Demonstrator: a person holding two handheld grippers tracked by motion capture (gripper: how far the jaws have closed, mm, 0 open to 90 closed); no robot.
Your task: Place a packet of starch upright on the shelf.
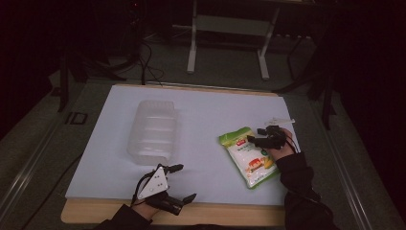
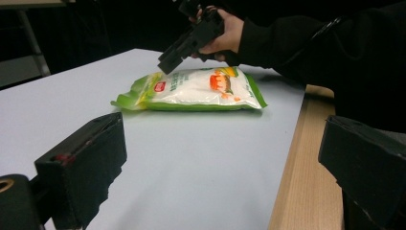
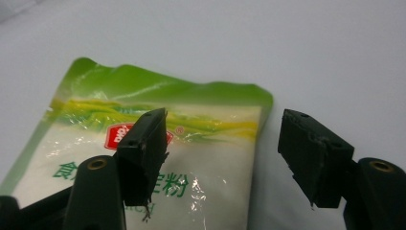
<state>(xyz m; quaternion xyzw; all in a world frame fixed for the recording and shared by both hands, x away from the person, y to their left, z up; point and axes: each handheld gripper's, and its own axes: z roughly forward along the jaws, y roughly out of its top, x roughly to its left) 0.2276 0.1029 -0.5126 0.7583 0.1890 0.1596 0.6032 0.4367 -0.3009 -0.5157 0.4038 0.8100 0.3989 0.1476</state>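
Nearest the person, the left gripper [image 1: 183, 182] hovers at the front edge of the surface [image 1: 206, 120], its jaws spread wide and holding nothing. Ahead of those jaws, well apart, a green-and-white food pouch [image 2: 196, 89] lies flat. The right gripper [image 3: 222, 155] hangs over the pouch's top end, jaws released, one above the printed face, the other past its edge. Beyond the left jaws sits a clear plastic container [image 1: 153, 132].

high view overlooks table [image 1: 119, 182]; gripper views share the pouch [image 2: 196, 91].
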